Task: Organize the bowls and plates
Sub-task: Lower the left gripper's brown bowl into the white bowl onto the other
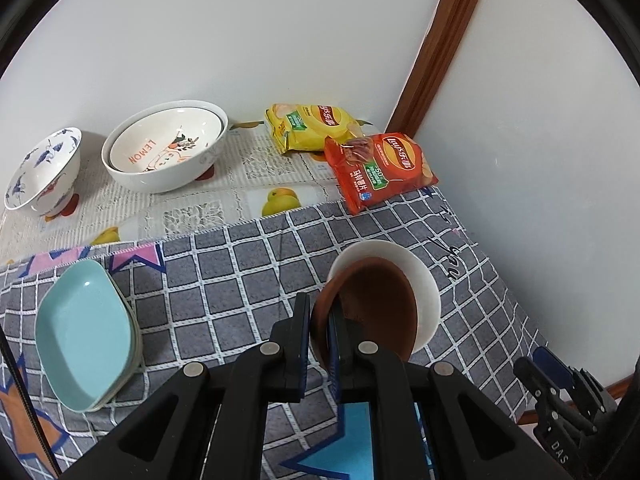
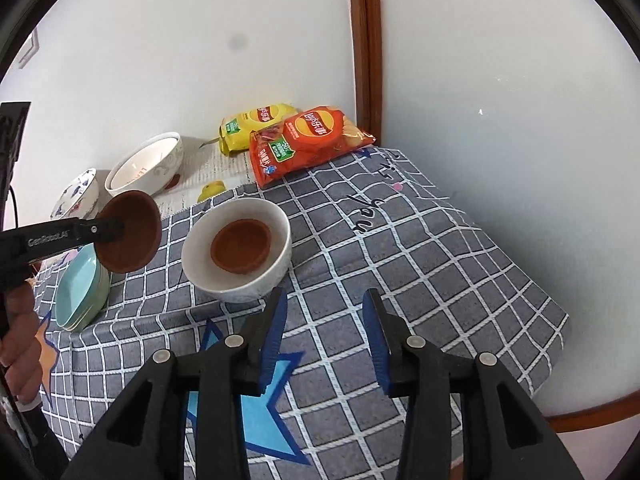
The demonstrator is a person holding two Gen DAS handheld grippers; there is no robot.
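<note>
My left gripper [image 1: 320, 304] is shut on the rim of a small brown dish [image 1: 372, 308], holding it tilted above the checked cloth. From the right wrist view the same brown dish [image 2: 132, 236] hangs in the left gripper [image 2: 120, 226], left of a white bowl [image 2: 240, 292]. A second brown dish [image 2: 242, 246] lies inside that bowl. In the left wrist view the white bowl [image 1: 426, 284] shows just behind the held dish. My right gripper [image 2: 324, 300] stands open and empty, just in front of the white bowl.
A stack of teal plates [image 1: 84, 332] sits at the cloth's left. Behind it stand a large white bowl [image 1: 168, 176] with a "LEMON" bowl nested inside and a blue-patterned bowl [image 1: 44, 172]. Yellow [image 1: 312, 128] and red [image 1: 380, 172] chip bags lie by the wall corner.
</note>
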